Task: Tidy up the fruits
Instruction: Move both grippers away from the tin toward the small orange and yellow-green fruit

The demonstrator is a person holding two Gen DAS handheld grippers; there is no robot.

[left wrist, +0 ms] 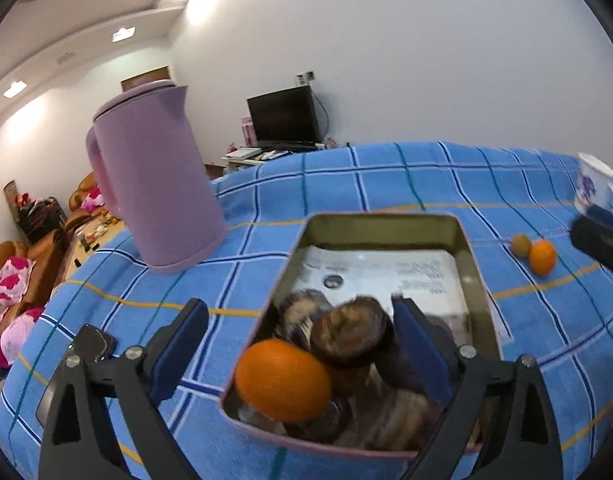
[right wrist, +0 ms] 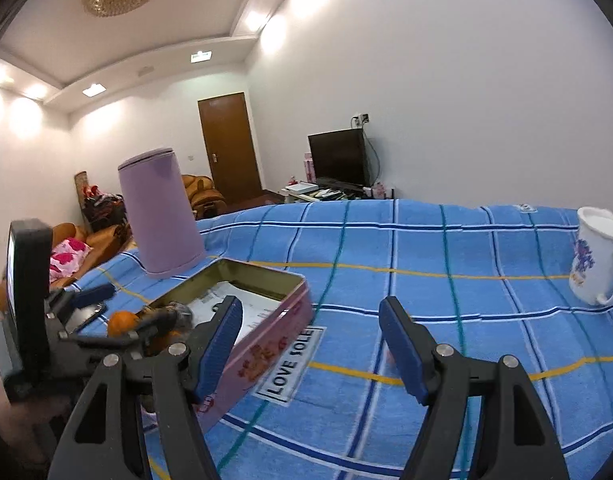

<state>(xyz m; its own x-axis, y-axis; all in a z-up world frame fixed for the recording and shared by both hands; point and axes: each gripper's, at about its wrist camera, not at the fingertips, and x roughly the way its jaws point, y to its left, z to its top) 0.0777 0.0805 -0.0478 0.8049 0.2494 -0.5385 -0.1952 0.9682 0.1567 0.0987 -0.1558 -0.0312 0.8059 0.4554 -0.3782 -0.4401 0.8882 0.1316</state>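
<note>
A pink tin (left wrist: 386, 218) with a bare metal inside stands on the blue checked cloth. It holds an orange (left wrist: 282, 380), several dark round fruits (left wrist: 352, 332) and a printed paper. My left gripper (left wrist: 299, 304) is open wide over the tin's near end, with one finger outside the left wall and one inside. The orange lies between them untouched. On the cloth to the right lie a second orange (left wrist: 542, 256) and a small brownish fruit (left wrist: 520, 245). My right gripper (right wrist: 311, 308) is open and empty, just right of the tin (right wrist: 266, 344).
A tall purple kettle (left wrist: 158, 184) stands behind the tin on the left. A white flowered mug (right wrist: 598, 256) sits at the far right. A "LOVE SOLE" label (right wrist: 292, 360) is sewn on the cloth. Sofas, a TV and a door lie beyond the table.
</note>
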